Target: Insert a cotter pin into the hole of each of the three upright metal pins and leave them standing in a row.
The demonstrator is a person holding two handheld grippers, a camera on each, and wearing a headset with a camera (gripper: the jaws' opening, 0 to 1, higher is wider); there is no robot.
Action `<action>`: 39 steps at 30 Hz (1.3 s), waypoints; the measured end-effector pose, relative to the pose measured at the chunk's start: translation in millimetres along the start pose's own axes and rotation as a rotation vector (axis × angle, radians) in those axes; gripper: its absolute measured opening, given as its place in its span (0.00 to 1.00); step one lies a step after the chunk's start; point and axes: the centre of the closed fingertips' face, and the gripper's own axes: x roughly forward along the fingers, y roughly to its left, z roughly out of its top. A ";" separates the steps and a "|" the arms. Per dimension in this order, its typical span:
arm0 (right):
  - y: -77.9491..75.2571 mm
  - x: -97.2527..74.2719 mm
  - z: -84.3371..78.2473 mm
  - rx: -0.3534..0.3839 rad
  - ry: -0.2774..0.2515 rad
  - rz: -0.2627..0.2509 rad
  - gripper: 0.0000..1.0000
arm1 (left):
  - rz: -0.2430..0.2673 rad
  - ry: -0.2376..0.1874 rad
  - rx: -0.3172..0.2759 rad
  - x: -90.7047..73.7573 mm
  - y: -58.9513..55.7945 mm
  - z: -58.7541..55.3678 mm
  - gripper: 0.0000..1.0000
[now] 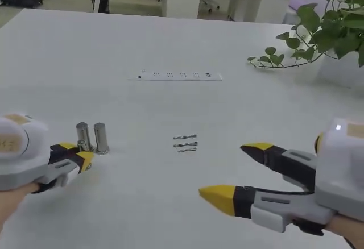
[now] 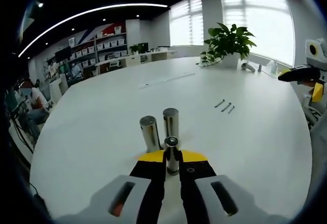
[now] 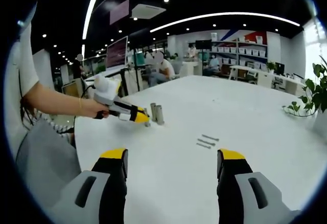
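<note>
Three metal pins [image 2: 170, 123] stand upright on the white table [image 1: 170, 44], long axes vertical, clustered close together at the person's left. The left gripper [image 2: 171, 157] has its jaws drawn narrow around the third metal pin [image 2: 171, 150], the one nearest its camera. That pin stands straight between the yellow tips, its round top facing up. The other two stand just behind it, side by side, and the head view shows them just beyond the left gripper [image 1: 77, 151].

Three cotter pins [image 1: 185, 144] lie flat near the middle of the table, well apart from the metal pins. They are parallel, one behind another, with long axes running left to right in the head view. In the right gripper view the cotter pins [image 3: 206, 141] lie ahead, between the jaws' lines.

The right gripper [image 1: 228, 169] hovers over the table at the person's right, jaws spread wide and holding nothing, tips pointing left toward the cotter pins.
</note>
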 end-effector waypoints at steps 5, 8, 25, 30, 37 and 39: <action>1.4 1.9 0.4 -0.005 -0.001 0.003 0.72 | 0.036 -0.003 -0.020 0.1 -0.5 0.4 0.07; 2.3 2.8 0.0 -0.006 0.001 0.006 0.72 | 0.068 -0.001 -0.047 -0.5 -1.1 0.2 0.07; 9.9 4.2 0.6 -0.011 -0.005 0.024 0.72 | 0.126 0.006 -0.132 -6.6 -30.6 0.9 0.07; 11.3 3.4 0.2 -0.015 -0.003 0.027 0.71 | 0.135 0.003 -0.140 -5.2 -39.3 3.7 0.07; 10.4 1.4 -0.8 -0.008 -0.001 0.027 0.70 | 0.127 0.007 -0.130 -1.5 -54.8 4.9 0.07; 10.2 0.9 -0.9 -0.009 0.000 0.027 0.69 | 0.123 0.008 -0.132 -0.9 -59.3 4.8 0.07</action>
